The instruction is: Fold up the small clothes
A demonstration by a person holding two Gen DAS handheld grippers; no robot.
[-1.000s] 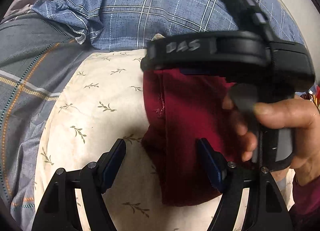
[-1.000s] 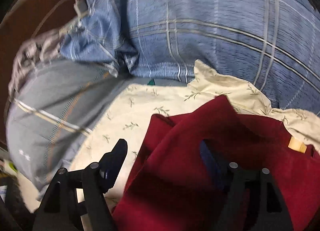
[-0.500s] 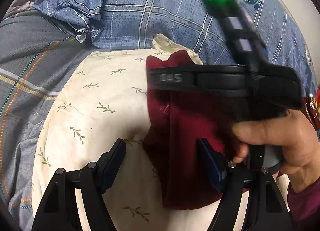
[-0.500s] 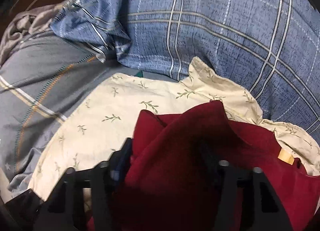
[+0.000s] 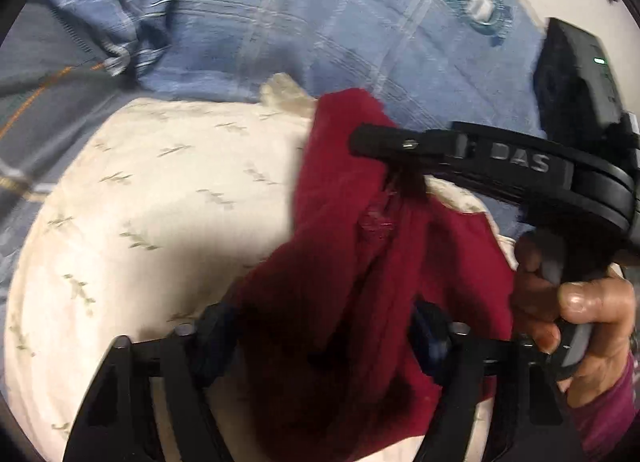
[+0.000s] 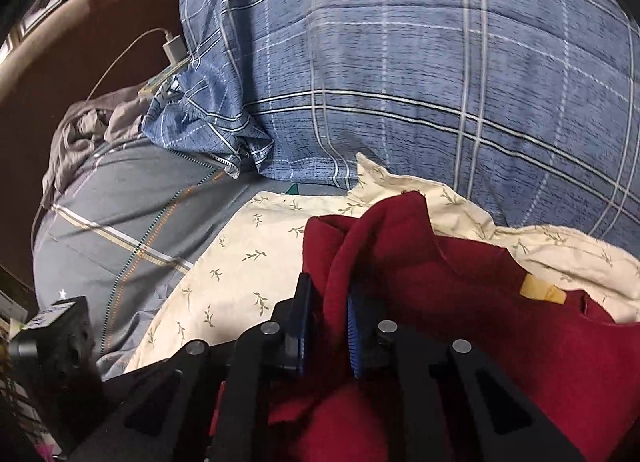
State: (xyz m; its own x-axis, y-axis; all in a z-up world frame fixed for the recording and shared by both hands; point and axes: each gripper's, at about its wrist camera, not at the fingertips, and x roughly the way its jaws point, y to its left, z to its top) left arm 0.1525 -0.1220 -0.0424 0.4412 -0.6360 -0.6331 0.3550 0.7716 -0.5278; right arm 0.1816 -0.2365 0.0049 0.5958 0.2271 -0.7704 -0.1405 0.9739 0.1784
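A dark red garment lies bunched on a cream leaf-print cloth. My left gripper straddles its lower part. Its jaws are closing with the cloth between them, and the pads do not clearly press on it. My right gripper is closing on a raised fold of the red garment, and its blue pads pinch the fold. In the left wrist view the right gripper holds the garment's top edge lifted, with a hand around its handle. A tan label shows on the garment.
A blue plaid duvet bulges behind the cream cloth. A grey striped sheet lies to the left. A white charger with its cable rests at the duvet's left edge, in front of a brown headboard.
The right gripper's jaws have closed on a fold of the red garment and lifted it. It has moved right in the left wrist view. The left jaws have narrowed around the cloth.
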